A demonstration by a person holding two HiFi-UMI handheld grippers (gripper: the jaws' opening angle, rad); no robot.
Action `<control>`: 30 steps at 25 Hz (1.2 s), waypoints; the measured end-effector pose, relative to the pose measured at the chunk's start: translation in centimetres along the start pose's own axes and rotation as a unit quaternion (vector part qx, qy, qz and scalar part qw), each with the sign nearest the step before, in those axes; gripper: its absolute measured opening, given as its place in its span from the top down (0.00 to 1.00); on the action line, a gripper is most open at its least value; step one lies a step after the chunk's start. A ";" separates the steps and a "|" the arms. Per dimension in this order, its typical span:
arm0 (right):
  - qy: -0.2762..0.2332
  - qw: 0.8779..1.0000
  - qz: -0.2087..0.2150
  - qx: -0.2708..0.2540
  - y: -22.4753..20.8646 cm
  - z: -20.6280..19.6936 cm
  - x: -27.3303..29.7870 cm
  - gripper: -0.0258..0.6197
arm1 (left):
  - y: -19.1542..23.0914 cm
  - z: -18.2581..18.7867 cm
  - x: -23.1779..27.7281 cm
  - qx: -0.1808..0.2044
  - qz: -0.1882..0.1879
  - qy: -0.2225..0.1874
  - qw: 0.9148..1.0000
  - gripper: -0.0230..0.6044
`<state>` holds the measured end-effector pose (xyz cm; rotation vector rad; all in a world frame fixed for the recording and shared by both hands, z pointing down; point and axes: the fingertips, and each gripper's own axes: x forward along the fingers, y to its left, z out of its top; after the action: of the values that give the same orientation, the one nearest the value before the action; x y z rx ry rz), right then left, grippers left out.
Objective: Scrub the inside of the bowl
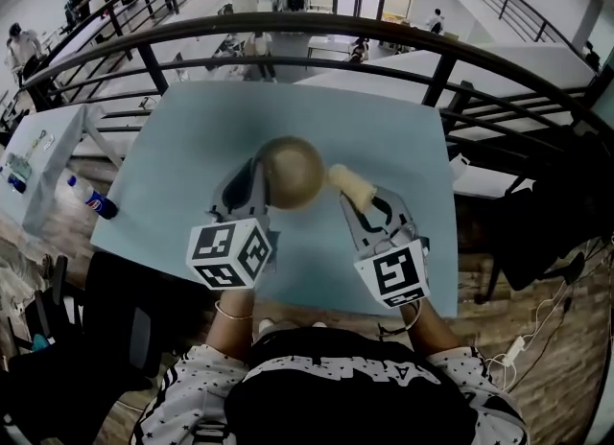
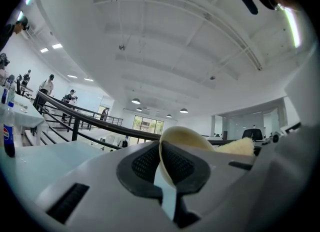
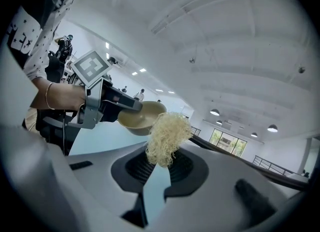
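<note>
A black top with white dotted sleeves fills the bottom edge of the head view, cut off by the frame. Above it, the left hand-held gripper has its ribbed dark pads narrowed onto the thin rim of the bowl, a smooth, round, tan shell held over the matte pale-blue desk. The right hand-held gripper is closed on the scrubber, a pale yellow tuft of tangled, wiry fibres that sits just beside the bowl's rim; whether the two touch is hard to make out. A plastic bottle lies near the desk's left edge, and a dark curved railing crosses behind
</note>
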<state>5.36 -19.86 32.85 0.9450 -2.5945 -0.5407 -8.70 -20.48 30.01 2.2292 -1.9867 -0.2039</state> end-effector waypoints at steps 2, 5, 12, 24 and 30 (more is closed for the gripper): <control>-0.003 1.000 0.000 0.003 -0.3 -0.3 -0.3 0.87 | -0.2 -0.5 0.0 0.000 0.004 0.005 1.000 0.93; -0.005 1.000 0.002 0.005 -0.3 -0.5 -0.5 0.87 | -0.1 -1.1 -0.1 -0.002 0.009 0.011 1.000 0.93; 0.000 1.000 -0.008 0.012 -0.4 -0.2 1.2 0.87 | 1.8 -1.9 1.4 -0.003 0.001 0.024 1.000 0.93; 0.015 0.999 -0.028 0.027 -0.8 0.7 7.0 0.87 | 7.1 -4.0 6.2 -0.006 -0.022 0.073 0.997 0.93; 0.031 0.998 -0.038 0.038 -1.2 0.4 8.5 0.87 | 8.1 -6.5 8.0 -0.022 -0.034 0.105 0.994 0.93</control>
<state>-0.31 -26.23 33.45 1.0706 -2.5486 -0.4281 -14.39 -29.26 37.94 2.1913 -1.7829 -0.0183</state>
